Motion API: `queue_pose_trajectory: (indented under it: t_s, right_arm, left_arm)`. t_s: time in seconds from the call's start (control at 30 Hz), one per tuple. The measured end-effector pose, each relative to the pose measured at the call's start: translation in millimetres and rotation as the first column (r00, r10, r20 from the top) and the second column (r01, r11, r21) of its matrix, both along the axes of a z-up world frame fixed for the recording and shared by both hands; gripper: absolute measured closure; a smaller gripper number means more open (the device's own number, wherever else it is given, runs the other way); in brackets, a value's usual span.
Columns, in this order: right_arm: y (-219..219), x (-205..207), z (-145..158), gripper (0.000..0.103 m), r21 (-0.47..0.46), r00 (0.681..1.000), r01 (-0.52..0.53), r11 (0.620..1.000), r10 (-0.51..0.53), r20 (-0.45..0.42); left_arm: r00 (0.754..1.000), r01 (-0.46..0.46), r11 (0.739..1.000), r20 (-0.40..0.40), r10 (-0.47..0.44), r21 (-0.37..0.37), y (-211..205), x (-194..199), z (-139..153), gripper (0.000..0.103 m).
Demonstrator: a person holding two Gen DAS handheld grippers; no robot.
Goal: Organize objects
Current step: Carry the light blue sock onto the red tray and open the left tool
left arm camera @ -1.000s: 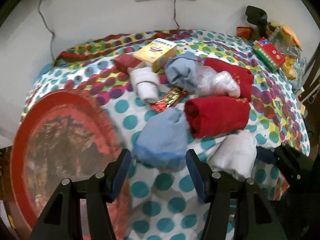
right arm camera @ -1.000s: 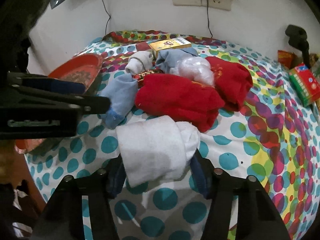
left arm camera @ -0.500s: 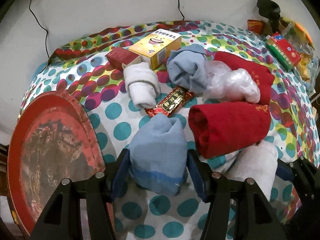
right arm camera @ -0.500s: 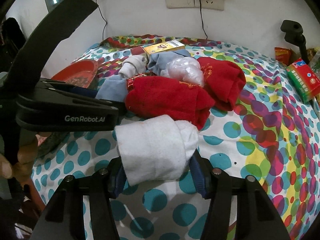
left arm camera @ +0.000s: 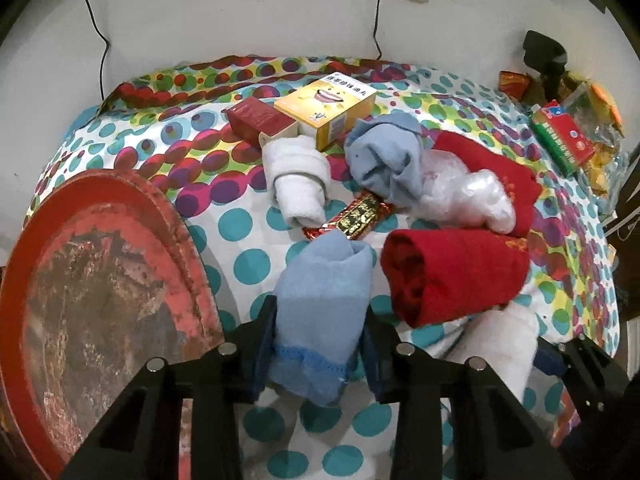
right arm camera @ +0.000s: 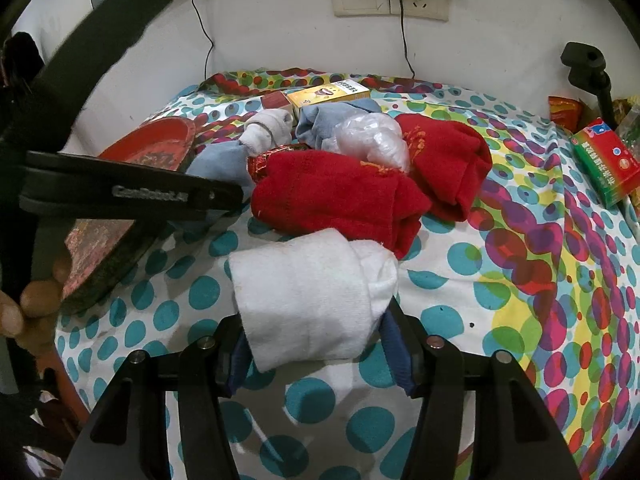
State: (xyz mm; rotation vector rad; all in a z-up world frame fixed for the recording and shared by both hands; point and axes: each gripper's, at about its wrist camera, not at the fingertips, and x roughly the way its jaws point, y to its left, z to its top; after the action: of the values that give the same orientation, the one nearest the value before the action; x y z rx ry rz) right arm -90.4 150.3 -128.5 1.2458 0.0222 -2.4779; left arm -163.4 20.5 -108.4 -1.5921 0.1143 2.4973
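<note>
The jaws of the left gripper (left arm camera: 320, 344) have just been closing, and the blue sock (left arm camera: 324, 304) on the cloth (left arm camera: 256, 256) is now clamped between them. The white sock (right arm camera: 312, 296) is kept grasped by the right gripper (right arm camera: 316, 352). The 2 socks are probably ready to be lifted toward the red tray (left arm camera: 100, 280).

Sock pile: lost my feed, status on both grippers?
Left gripper just closed on blue sock roll. Right gripper clamps white sock roll. Red tray beside left, nothing blocking.
</note>
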Motion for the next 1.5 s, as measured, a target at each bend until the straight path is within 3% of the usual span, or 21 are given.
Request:
queue_pose_trajectory:
  t_s: [0.43, 0.63, 1.0, 1.27, 1.5]
  right_arm:
    - [-3.5, 1.8, -1.0, 0.045, 0.053, 1.0, 0.008, 0.999, -0.007, -0.016]
    - [-6.2, 3.1, -1.0, 0.045, 0.075, 1.0, 0.012, 0.997, -0.01, -0.024]
    - [-11.6, 4.4, -0.6, 0.043, 0.111, 0.999, 0.016, 0.994, -0.011, -0.044]
    - [-14.0, 1.5, -0.6, 0.04, 0.132, 0.999, 0.042, 0.99, -0.038, -0.031]
    - [-15.9, -0.2, -0.8, 0.037, 0.137, 0.996, 0.086, 0.987, -0.085, -0.017]
  left_arm:
    - [0.995, -0.019, 1.0, -0.099, 0.02, 0.004, -32.9, 24.1, 56.7, 0.065]
    - [0.986, -0.075, 0.996, -0.15, 0.067, -0.052, -70.6, 31.0, 72.1, 0.065]
    - [0.968, -0.239, 0.968, -0.095, 0.231, -0.082, -160.4, 28.2, 54.4, 0.065]
    - [0.955, -0.293, 0.946, -0.099, 0.281, -0.14, -210.9, 28.7, 42.2, 0.065]
    - [0.952, -0.304, 0.942, -0.084, 0.294, -0.143, -238.9, 36.4, 26.7, 0.064]
